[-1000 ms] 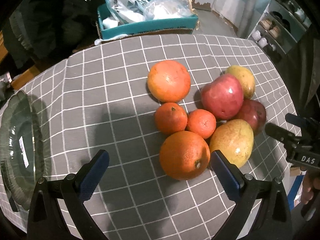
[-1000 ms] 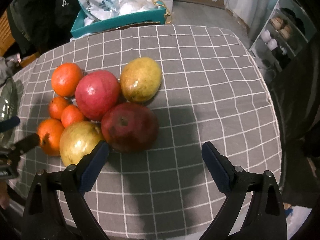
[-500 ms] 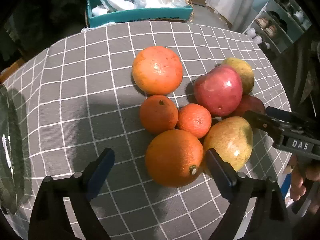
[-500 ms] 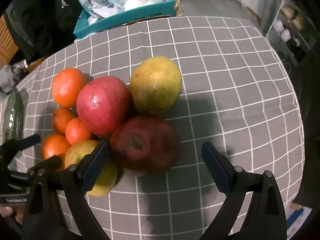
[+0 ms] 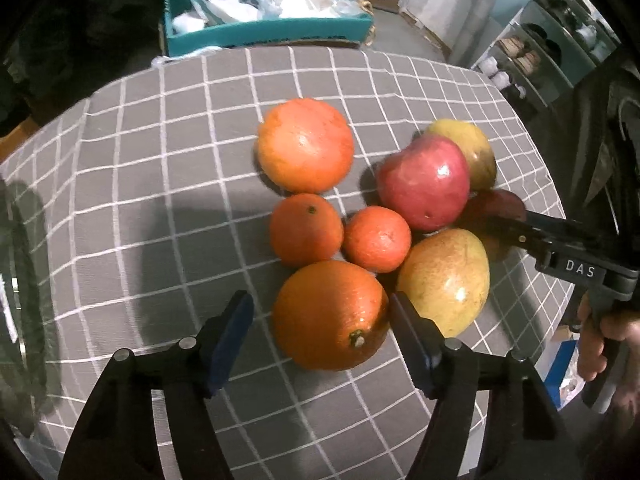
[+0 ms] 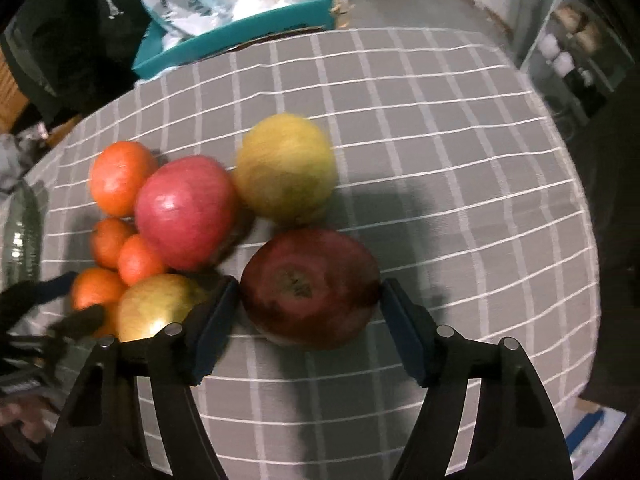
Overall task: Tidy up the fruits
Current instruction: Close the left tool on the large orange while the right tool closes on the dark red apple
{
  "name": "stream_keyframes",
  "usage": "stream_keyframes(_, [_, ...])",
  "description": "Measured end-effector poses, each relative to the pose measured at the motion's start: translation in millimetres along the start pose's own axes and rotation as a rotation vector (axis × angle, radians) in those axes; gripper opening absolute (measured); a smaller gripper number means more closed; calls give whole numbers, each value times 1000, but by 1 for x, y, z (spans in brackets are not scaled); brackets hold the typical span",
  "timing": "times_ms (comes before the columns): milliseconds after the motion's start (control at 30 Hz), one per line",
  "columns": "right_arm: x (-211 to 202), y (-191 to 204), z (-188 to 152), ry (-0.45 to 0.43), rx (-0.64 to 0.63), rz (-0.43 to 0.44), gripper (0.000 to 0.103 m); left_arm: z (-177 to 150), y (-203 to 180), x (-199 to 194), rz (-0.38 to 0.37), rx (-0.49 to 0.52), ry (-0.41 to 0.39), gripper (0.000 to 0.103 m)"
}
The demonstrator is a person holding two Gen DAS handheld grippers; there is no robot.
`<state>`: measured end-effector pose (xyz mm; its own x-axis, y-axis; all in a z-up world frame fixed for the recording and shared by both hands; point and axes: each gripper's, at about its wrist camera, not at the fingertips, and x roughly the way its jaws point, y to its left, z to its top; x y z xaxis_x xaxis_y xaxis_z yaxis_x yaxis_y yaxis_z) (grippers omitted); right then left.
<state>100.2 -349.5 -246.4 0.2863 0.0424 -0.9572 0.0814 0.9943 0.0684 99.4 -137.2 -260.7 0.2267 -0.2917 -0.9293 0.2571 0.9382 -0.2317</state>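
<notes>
Eight fruits are still sitting bunched on the grey checked cloth surface (image 5: 160, 200), none sorted yet, so the task is barely starting. Left claw (image 5: 322, 320) is closing around the big round orange (image 5: 330, 314); right pad is touching, left pad still showing a gap. Right claw (image 6: 310, 310) is closing on the dark red apple (image 6: 310, 286), pads at both flanks, apple still resting on the cloth. Dark glass plate (image 5: 20, 300) at the left edge is looking empty. Teal cardboard tray (image 5: 272, 32) beyond is holding plastic bags only.
</notes>
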Motion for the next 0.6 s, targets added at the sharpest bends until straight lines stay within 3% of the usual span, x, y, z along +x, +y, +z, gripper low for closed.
stream_keyframes(300, [13,-5,-6,54,0,-31,77,3,0,8,-36,-18,23,74])
stream_keyframes(600, [24,-8,-1,60,12,-6,78,-1,-1,24,-99,-48,57,75])
